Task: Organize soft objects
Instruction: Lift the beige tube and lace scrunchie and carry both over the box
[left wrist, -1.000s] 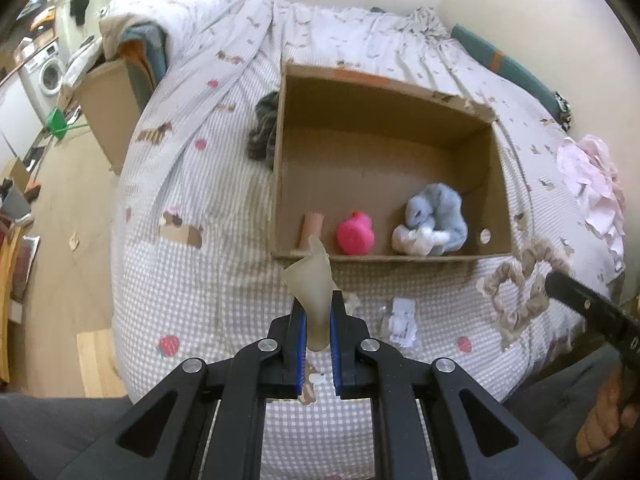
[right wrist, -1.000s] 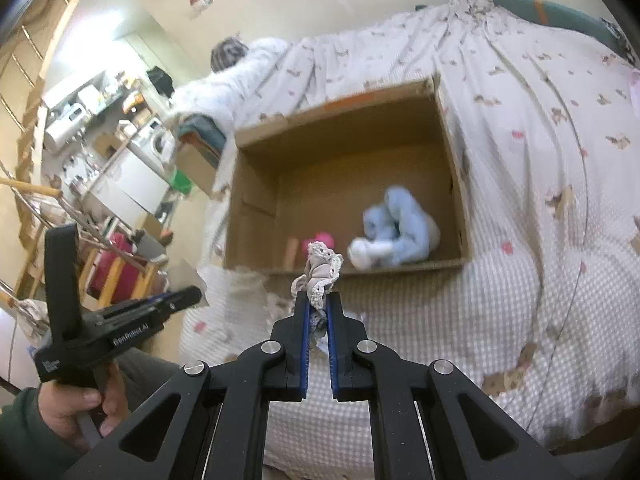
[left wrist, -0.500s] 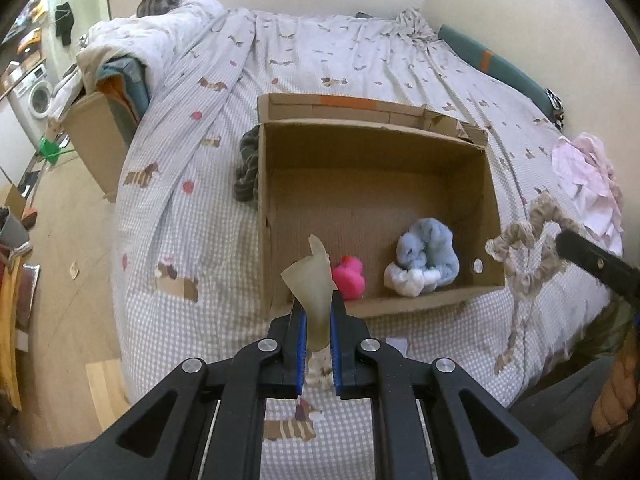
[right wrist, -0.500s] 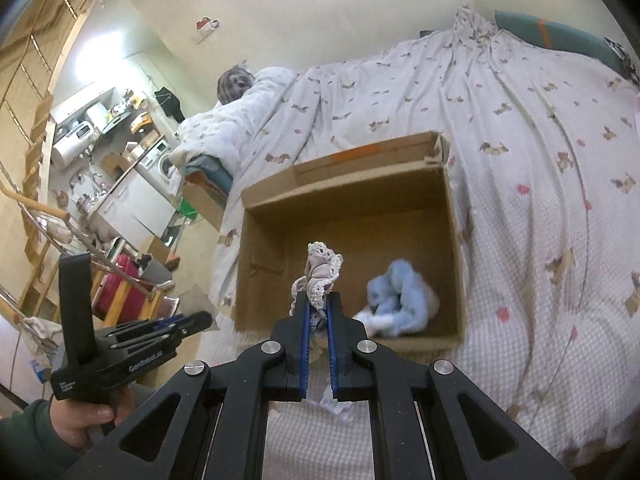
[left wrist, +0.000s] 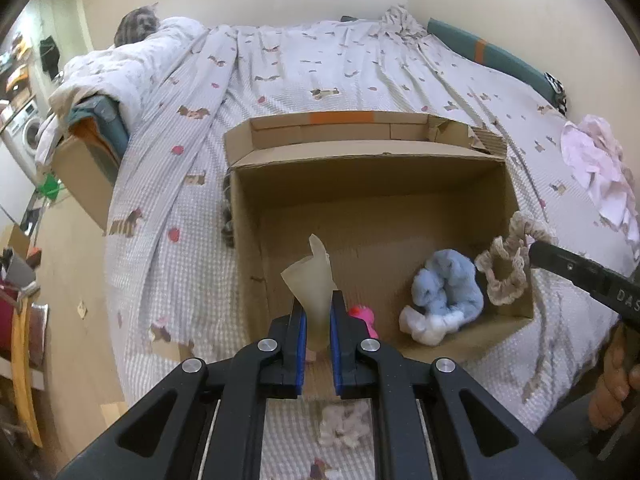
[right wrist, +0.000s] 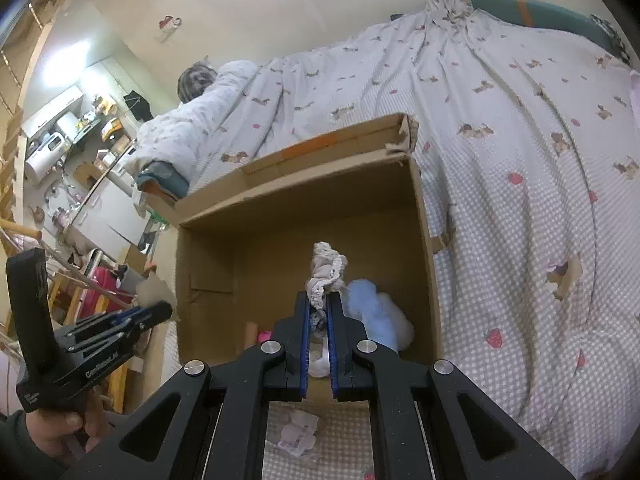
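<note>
An open cardboard box (left wrist: 372,168) lies on the bed. Inside it lie a blue and white plush toy (left wrist: 444,296), a pink soft toy (left wrist: 362,318) and a small brown roll (right wrist: 250,330). My left gripper (left wrist: 318,312) is shut on a beige soft piece (left wrist: 312,280), held over the box's near left part. My right gripper (right wrist: 319,312) is shut on a beige lace scrunchie (right wrist: 326,272), over the box's near right side; the scrunchie also shows in the left wrist view (left wrist: 508,272). The box shows in the right wrist view (right wrist: 304,200).
The bed has a checked cover (left wrist: 168,264) with small prints. A crumpled white wrapper (left wrist: 344,424) lies in front of the box. A pink cloth (left wrist: 600,176) lies at the right. A second cardboard box (left wrist: 84,176) stands left of the bed. A dark cloth (left wrist: 228,224) lies by the box's left wall.
Both grippers have moved forward and over the box with their objects still held. The box now fills more of both views.
</note>
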### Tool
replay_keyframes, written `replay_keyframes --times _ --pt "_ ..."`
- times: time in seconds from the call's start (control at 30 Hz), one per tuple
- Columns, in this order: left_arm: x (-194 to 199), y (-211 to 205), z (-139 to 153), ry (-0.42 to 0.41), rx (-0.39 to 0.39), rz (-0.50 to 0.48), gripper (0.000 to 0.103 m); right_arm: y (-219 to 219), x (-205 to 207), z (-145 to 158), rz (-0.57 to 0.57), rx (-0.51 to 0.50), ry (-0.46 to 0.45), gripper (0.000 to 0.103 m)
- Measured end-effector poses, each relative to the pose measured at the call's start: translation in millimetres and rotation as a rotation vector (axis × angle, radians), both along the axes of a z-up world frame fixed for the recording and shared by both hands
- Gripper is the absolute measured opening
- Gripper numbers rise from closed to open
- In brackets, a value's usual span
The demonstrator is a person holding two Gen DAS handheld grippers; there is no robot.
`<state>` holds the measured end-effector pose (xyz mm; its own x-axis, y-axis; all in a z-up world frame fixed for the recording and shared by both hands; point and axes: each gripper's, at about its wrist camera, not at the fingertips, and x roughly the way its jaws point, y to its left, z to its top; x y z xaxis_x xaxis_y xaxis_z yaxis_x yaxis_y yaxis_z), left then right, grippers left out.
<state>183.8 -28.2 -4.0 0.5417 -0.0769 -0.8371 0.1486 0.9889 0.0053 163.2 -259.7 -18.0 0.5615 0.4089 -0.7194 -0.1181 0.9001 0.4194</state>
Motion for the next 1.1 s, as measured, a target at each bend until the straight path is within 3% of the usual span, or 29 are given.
replay_keyframes --times 0.2,0.63,1.1 --pt "5.7 -12.0 -25.9 -0.03 0.068 -0.019 0.009 3.5 4.1 -13.3 0.005 -0.008 0.032 0.01" --pt "13.5 -22.4 -48.6 0.064 0.02 -0.047 0.01 31.6 11.0 -28.4 0.074 -0.039 0.068 0.01" --pt "28.3 -17.7 -62.7 0.144 -0.039 0.002 0.01 47.6 16.1 -43.8 0.128 -0.064 0.127 0.01"
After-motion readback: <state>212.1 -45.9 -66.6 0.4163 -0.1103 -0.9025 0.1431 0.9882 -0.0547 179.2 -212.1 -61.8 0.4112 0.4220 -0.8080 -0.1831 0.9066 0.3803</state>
